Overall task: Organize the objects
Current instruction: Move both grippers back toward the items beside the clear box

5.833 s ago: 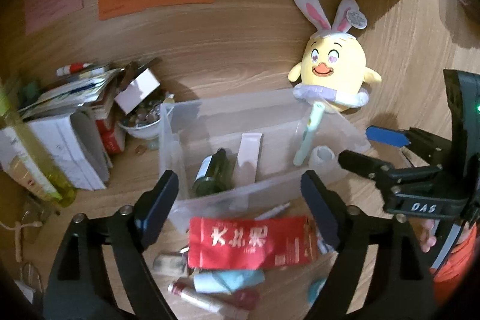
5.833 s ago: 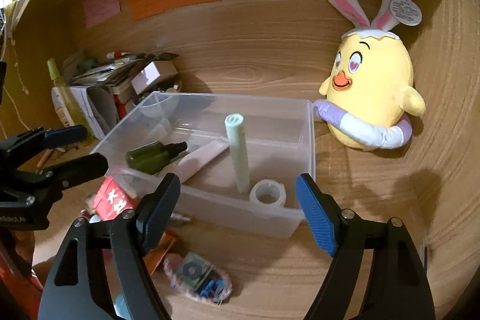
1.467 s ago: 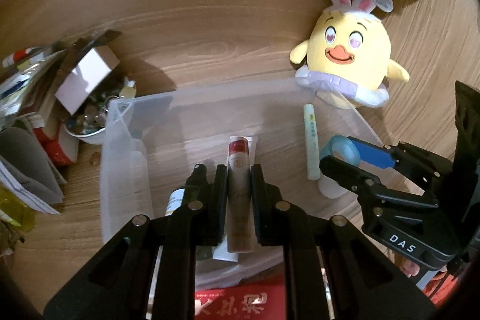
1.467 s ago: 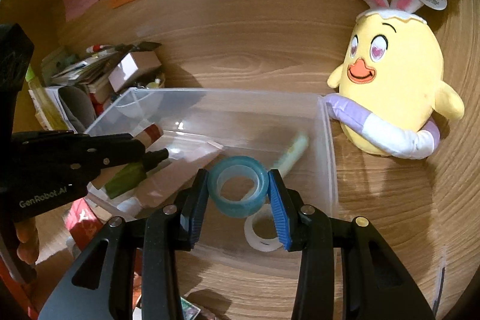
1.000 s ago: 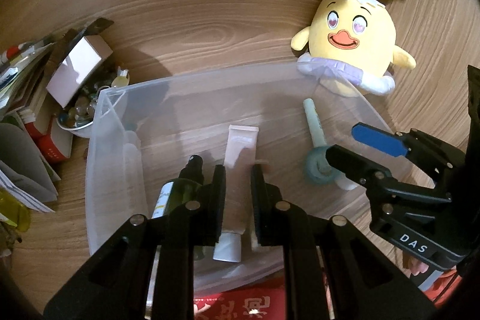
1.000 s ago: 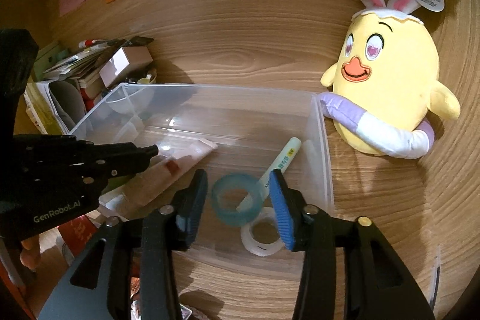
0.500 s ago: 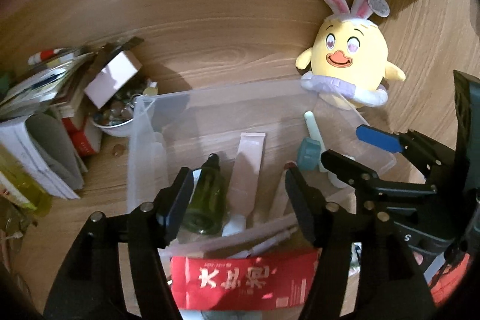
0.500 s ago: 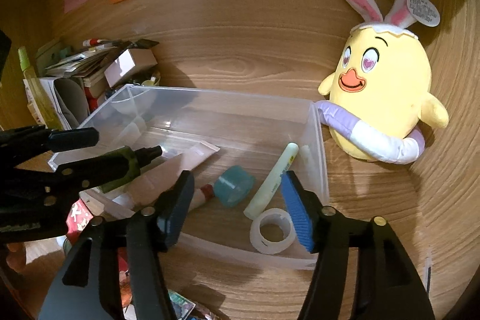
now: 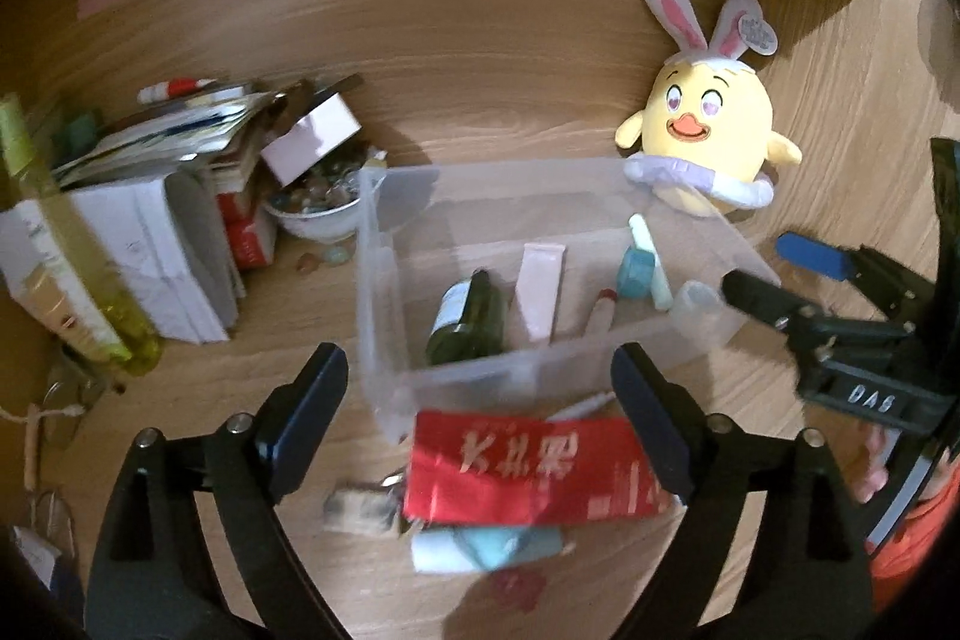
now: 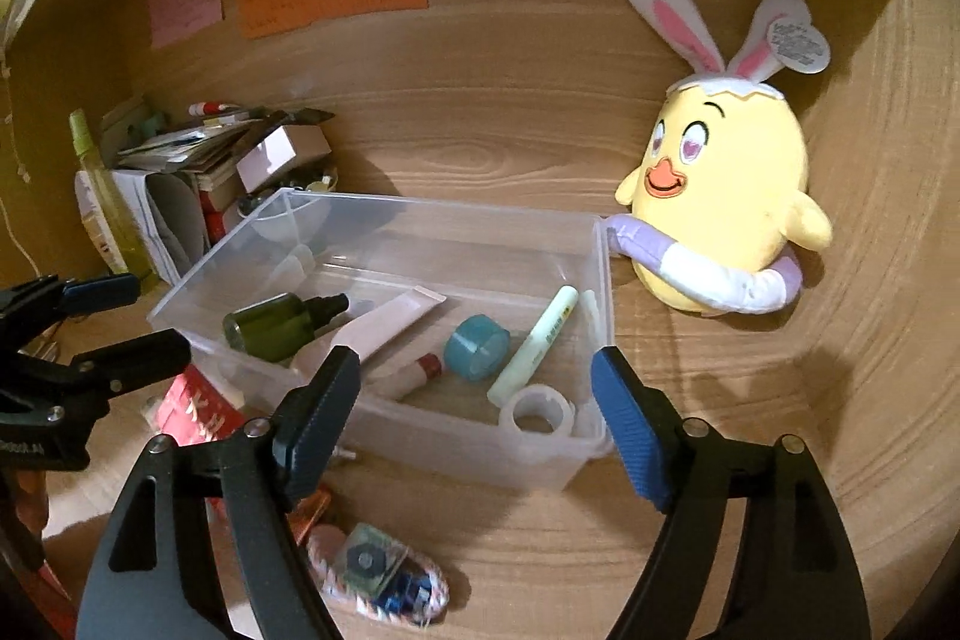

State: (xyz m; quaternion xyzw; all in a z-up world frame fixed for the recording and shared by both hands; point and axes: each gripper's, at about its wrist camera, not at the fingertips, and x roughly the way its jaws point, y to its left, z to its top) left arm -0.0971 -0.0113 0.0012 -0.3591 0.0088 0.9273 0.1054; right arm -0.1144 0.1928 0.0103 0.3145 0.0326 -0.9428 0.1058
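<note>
Above bin (image 10: 420,244), claws (image 9: 477,403) opening, empty.

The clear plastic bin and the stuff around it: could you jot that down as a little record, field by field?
container: clear plastic bin on the wooden desk
inside bin: dark green bottle, pale pink tube, small red-capped tube, teal tape roll, pale green marker, clear tape roll
outside, in front: red packet, small braided pouch
beside bin: yellow chick plush with bunny ears
left tool: jaws opening, nothing between them
right tool: jaws opening, nothing between them
</note>
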